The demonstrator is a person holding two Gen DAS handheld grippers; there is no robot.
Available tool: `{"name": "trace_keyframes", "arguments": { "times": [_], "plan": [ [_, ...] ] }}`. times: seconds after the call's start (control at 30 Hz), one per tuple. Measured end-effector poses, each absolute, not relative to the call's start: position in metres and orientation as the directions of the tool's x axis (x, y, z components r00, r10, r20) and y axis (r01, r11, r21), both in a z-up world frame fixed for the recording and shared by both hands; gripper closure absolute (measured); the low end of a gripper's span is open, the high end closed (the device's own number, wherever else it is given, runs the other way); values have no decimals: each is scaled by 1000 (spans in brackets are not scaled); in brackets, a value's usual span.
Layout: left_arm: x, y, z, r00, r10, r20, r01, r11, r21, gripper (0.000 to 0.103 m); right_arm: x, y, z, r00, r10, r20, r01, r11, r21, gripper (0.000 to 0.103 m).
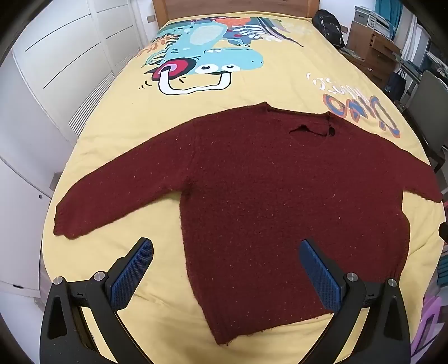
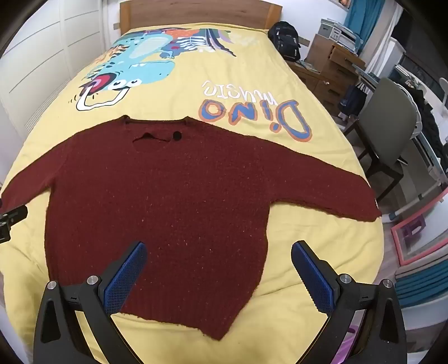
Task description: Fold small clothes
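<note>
Sweater: a dark red knitted sweater [image 1: 280, 201] is seen spread flat on the bed, neckline toward the headboard, hem nearest the cameras, both sleeves stretched out to the sides.
Left sleeve: its cuff [image 1: 65, 221] is laid on the yellow cover, near the bed's left edge.
Left claw: the left claw [image 1: 226, 252] is held wide apart above the hem's left corner; nothing is gripped, and one blue pad [image 1: 133, 273] is seen over bare cover, the other over the knit.
Right claw: the right claw [image 2: 219, 253] is likewise spread wide, empty, hovering over the hem's right part; contact with the fabric cannot be told.
Right sleeve: its cuff [image 2: 366, 210] is extended to the bed's right edge.
Bed: a yellow bedspread [image 2: 280, 156] printed with a blue dinosaur [image 2: 134, 70] and the upside-down words "Dino music" is seen, with a wooden headboard [image 2: 196, 12] behind.
Room, left: white wardrobe doors [image 1: 61, 56] are seen.
Room, right: a black backpack [image 2: 285, 39], wooden drawers [image 2: 333, 64] and a grey chair [image 2: 389, 123] are seen.
</note>
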State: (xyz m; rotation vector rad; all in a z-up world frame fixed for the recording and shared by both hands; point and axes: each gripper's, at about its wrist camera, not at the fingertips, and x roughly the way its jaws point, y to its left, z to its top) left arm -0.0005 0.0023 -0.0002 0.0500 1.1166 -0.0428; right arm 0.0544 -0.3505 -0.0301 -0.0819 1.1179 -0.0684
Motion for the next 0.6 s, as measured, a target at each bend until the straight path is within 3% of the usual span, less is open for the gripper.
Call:
{"name": "trace_keyframes", "arguments": {
  "times": [0.6],
  "plan": [
    [0, 6, -9, 433, 32, -901, 60, 996, 64, 1, 54, -344, -38, 420, -94, -903, -12, 994, -109, 0]
  ]
}}
